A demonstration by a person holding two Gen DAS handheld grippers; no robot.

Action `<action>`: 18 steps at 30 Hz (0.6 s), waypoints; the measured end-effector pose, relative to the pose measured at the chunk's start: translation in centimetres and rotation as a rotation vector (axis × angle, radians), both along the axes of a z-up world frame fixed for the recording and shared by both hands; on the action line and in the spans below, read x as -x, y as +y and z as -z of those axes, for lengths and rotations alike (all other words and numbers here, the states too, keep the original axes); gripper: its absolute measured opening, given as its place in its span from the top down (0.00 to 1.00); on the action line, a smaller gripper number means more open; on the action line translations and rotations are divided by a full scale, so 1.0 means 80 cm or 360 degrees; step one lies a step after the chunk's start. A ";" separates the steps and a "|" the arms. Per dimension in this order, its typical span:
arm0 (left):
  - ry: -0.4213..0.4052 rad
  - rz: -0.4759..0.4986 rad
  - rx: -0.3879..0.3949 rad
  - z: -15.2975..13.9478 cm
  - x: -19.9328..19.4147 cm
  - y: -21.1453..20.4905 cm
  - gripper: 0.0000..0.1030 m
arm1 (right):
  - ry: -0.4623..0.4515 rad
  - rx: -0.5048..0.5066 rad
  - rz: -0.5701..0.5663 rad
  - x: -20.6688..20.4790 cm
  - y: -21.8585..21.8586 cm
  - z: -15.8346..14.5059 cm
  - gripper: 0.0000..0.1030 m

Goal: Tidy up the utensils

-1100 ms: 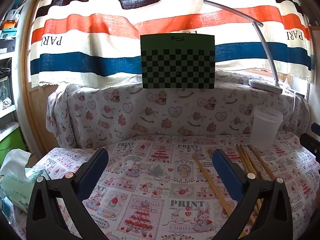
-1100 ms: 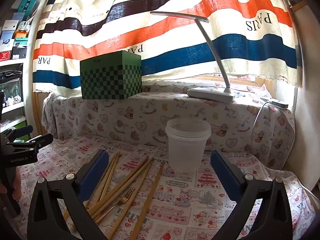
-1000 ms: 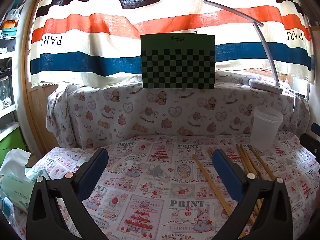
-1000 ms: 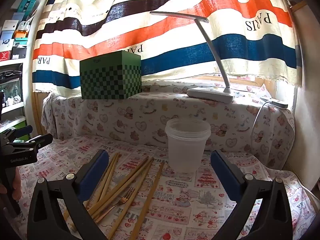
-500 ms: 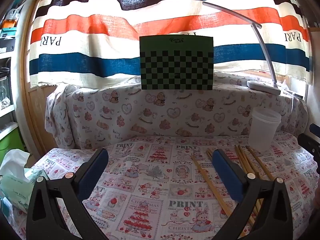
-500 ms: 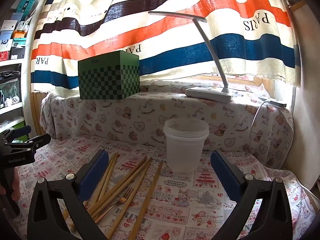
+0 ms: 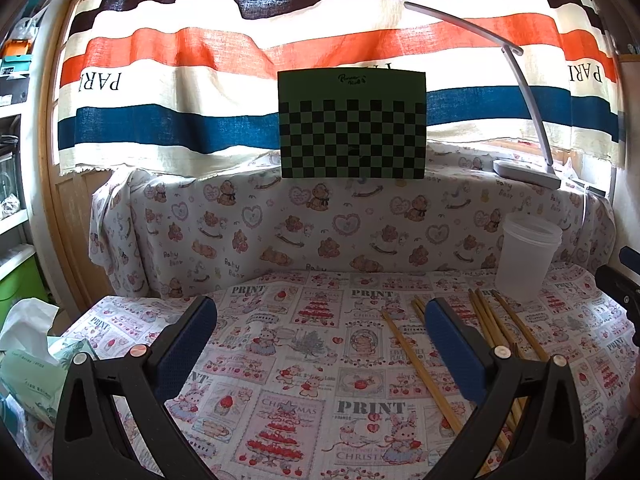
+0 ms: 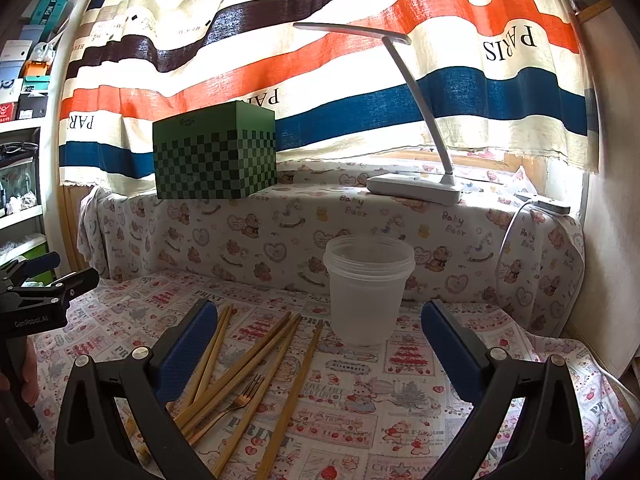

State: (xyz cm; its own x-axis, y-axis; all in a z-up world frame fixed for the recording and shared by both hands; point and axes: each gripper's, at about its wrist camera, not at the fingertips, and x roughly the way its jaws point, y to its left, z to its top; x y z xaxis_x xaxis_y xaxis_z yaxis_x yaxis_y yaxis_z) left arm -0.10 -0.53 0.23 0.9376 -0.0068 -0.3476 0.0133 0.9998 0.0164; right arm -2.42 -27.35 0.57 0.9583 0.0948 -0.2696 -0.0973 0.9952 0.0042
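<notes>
Several wooden chopsticks (image 8: 256, 356) lie scattered on the printed tablecloth, with a gold fork (image 8: 236, 400) among them. They also show in the left wrist view (image 7: 420, 364) at right. A clear plastic cup (image 8: 368, 288) stands upright and empty just behind them; in the left wrist view the cup (image 7: 526, 258) is at far right. My right gripper (image 8: 320, 328) is open and empty, above the chopsticks and in front of the cup. My left gripper (image 7: 320, 328) is open and empty over the cloth, left of the chopsticks.
A green checkered box (image 8: 216, 152) and a white desk lamp (image 8: 412, 184) sit on the raised ledge behind. A tissue pack (image 7: 32, 368) lies at the table's left edge. Shelves (image 8: 20, 128) stand at far left. A cable (image 8: 512, 232) hangs at right.
Both views have shifted very slightly; the grippers stay open and nothing on the table has moved.
</notes>
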 end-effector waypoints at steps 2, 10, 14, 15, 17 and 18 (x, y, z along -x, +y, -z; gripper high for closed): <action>0.0000 0.0000 0.0001 0.000 0.000 0.000 0.00 | 0.0001 0.0001 -0.0001 0.000 0.000 0.000 0.00; -0.0002 -0.0010 0.0007 0.001 0.001 0.003 0.00 | 0.0006 -0.0003 0.0008 0.001 -0.002 -0.001 0.00; -0.0008 -0.0019 0.0004 0.002 0.002 0.005 0.00 | 0.0007 -0.0002 0.0012 -0.002 -0.003 0.000 0.00; -0.0008 -0.0020 0.0005 0.002 0.002 0.006 0.00 | 0.0007 -0.0001 0.0014 -0.002 -0.002 0.000 0.00; -0.0007 -0.0019 0.0006 0.002 0.002 0.006 0.00 | 0.0006 0.0007 0.0019 -0.001 -0.002 -0.001 0.00; -0.0007 -0.0020 0.0007 0.002 0.002 0.006 0.00 | 0.0006 0.0027 0.0032 0.001 0.005 -0.001 0.00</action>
